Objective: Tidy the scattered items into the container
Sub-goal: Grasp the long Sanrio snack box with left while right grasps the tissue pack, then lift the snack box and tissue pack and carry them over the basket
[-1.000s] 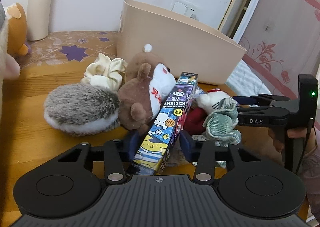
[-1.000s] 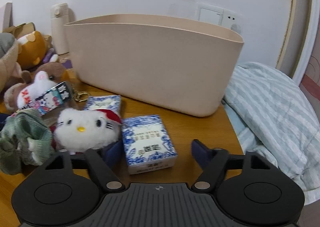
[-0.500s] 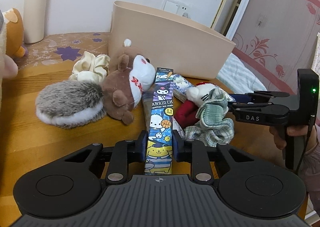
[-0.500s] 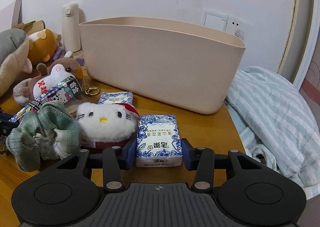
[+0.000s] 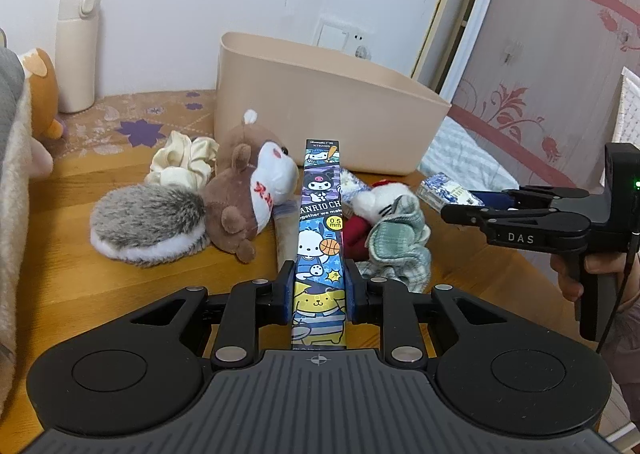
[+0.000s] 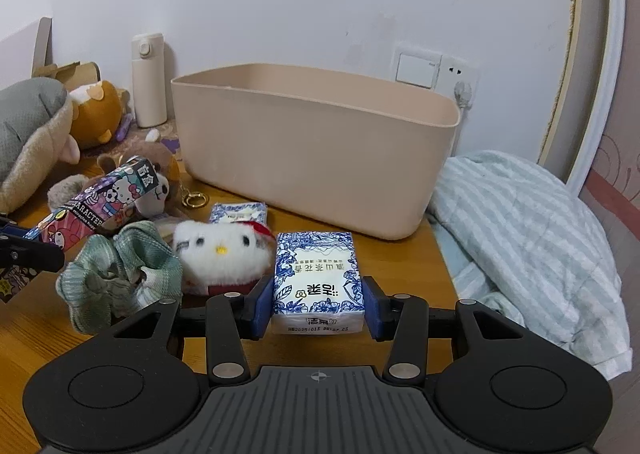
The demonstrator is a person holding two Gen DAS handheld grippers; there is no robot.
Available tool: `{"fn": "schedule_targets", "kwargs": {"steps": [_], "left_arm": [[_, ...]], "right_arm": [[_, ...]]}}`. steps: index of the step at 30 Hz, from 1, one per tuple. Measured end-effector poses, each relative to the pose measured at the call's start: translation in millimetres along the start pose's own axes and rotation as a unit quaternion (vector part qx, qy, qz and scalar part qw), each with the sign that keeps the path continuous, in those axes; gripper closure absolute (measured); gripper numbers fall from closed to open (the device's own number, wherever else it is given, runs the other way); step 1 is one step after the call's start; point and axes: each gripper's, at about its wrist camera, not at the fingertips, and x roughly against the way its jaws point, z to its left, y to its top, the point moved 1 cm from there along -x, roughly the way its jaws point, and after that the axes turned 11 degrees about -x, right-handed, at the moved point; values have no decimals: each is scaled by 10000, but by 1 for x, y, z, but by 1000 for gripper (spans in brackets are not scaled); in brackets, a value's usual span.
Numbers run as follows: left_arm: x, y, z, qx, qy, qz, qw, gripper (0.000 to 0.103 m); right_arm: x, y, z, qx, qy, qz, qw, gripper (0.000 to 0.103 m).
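Note:
My left gripper [image 5: 319,294] is shut on a long Sanrio pen box [image 5: 320,230] and holds it raised above the table, pointing at the beige container [image 5: 320,117]. My right gripper [image 6: 318,304] is shut on a blue-and-white tissue pack [image 6: 318,282], lifted a little off the table in front of the container [image 6: 312,149]. The right gripper and its pack [image 5: 448,191] also show at the right of the left wrist view. On the table lie a white kitty plush [image 6: 222,250], a green scrunchie [image 6: 120,274], a brown plush [image 5: 252,193] and a cream scrunchie [image 5: 184,165].
A second tissue pack [image 6: 238,213] and a gold key ring [image 6: 194,199] lie by the container. A cream flask [image 6: 149,79] and large plush toys [image 6: 36,133] stand at the back left. A striped blanket [image 6: 520,234] lies past the table's right edge.
Both grippers closed on their items, the left on the pen box and the right on the tissue pack, then lifted them and drew back from the container.

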Motion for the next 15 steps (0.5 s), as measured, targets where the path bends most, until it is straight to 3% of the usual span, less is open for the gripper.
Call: {"fn": "schedule_targets", "kwargs": {"steps": [15], "left_arm": [[24, 35, -10, -357, 81, -479, 9982, 79]], "right_arm": [[40, 24, 2, 156, 31, -466, 9988, 60]]}}
